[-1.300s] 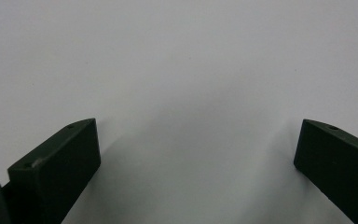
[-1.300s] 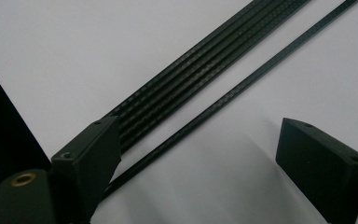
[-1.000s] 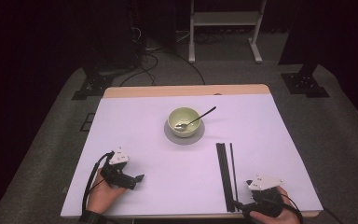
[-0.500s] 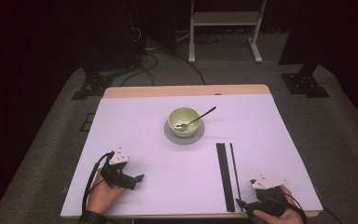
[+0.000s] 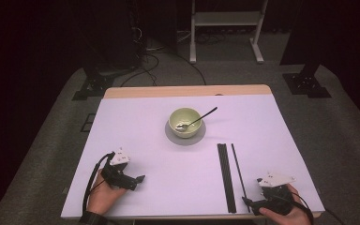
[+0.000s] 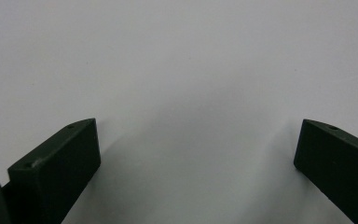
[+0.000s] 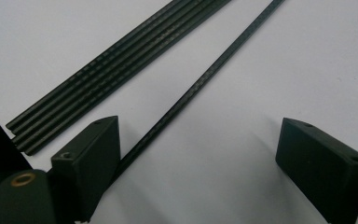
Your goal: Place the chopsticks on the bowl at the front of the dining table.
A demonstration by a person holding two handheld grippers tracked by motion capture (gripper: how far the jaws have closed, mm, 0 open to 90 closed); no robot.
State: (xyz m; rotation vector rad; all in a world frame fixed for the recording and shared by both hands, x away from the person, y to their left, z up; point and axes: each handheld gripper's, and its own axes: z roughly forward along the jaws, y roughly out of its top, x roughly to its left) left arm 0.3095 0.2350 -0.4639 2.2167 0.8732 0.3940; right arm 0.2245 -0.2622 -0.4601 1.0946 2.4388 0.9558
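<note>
At the lower left of the high view we rest our left gripper (image 5: pixel 138 178) on the white table cover (image 5: pixel 136 122), well apart from everything else; its own view shows the jaws spread wide with bare cover between them, holding nothing. Moving right, the pale green bowl (image 5: pixel 184 122) sits on a grey saucer (image 5: pixel 171 136) in the middle of the frame, a spoon (image 5: pixel 201 116) leaning in it with its handle pointing to the upper right. Right of centre lies a bundle of black rods (image 5: pixel 225 173), and just beside it a single black rod (image 5: pixel 237 169), running from mid-frame down to the near edge. At the lower right our right gripper (image 5: pixel 247 202) sits at the near end of that single rod. We judge that we are at the approach step of picking up the single rod; the next move calls for centring the jaws over it and closing without catching the bundle. The right gripper view adds what the high view cannot resolve: the jaws stand wide open and empty, and the single rod (image 7: pixel 200 79) passes close against the left-hand jaw, not midway between them, while the bundle (image 7: pixel 116 70) lies outside that jaw at the upper left.
</note>
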